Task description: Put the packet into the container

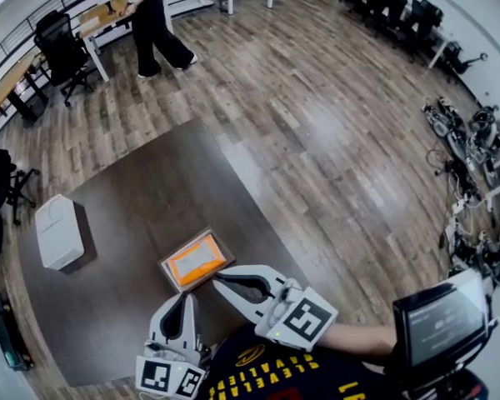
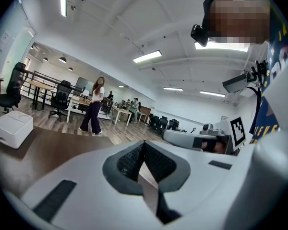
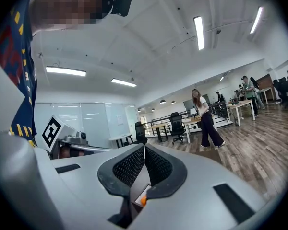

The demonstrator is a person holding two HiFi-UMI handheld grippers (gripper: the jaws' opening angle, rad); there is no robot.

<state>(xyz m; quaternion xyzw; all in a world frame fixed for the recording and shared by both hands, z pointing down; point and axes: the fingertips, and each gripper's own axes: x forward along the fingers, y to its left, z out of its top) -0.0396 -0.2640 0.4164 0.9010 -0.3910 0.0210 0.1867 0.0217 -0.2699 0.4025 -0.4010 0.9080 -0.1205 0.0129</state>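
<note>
Left claw (image 1: 187, 295) clenched on nothing; right claw (image 1: 216, 277) likewise pressed together and empty. Both hang low over the near part of the table (image 1: 133, 198).

Packet (image 1: 197, 259): orange, flat, face up, set inside a brown rim we take for a shallow tray (image 1: 171, 276), just beyond both claw tips. Its long axis runs lower left to upper right in the head view, and one long side faces the claws.

White box (image 1: 60, 232) sits well apart towards the table's left. We cannot tell whether it is open.

Risks, as we judge them:
- A flat packet gives little to pinch, so the tips could scrape the rim and shove the tray.
- A corner grip may let the packet droop or slip during the carry.
</note>
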